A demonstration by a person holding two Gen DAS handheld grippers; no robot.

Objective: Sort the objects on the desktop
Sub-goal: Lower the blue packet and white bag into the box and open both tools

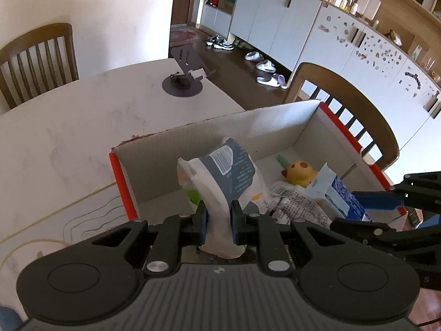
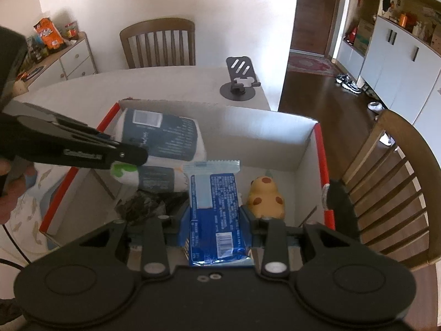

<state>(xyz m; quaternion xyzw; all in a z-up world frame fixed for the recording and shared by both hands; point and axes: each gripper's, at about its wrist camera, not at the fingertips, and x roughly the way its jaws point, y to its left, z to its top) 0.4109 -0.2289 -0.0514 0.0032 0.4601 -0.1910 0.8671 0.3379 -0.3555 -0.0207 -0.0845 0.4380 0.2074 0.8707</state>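
1. Left gripper point(image 1: 219, 218): jaws nearly closed, pinching the lower white edge of a white/navy pouch point(image 1: 228, 173). Pouch stands up from the pads and leans over the cardboard box point(image 1: 193, 138), by the box's left (red-edged) wall.
2. Right gripper point(image 2: 215, 220): jaws about half apart, clamped on both sides of a blue snack pack point(image 2: 213, 195). Pack runs lengthwise betw. the fingers, its crimped top end pointing into the box, about mid-box.
3. Box sits at the tabletop's point(image 1: 69, 127) right edge, next to a chair. Already inside: yellow plush toy point(image 2: 266, 195) near the right wall, a dark printed wrapper point(image 1: 297, 204) on the floor betw. the two held items.
4. Handling, pouch: prob. light, soft film, crushes where pinched and flops above the grip. Hold is low on the bag, so the top will swing; a grip nearer the middle would be steadier, I'd judge.
5. Handling, snack pack: thin glossy film, likely slippery, contents poss. brittle. Side grip across the width looks OK; squeeze lightly.
6. Both items look to be over the box, so releasing should drop them in; how high above the floor, can't tell.
7. Grey phone stand point(image 2: 239, 82) at the tabletop's far right corner, well apart from the box.
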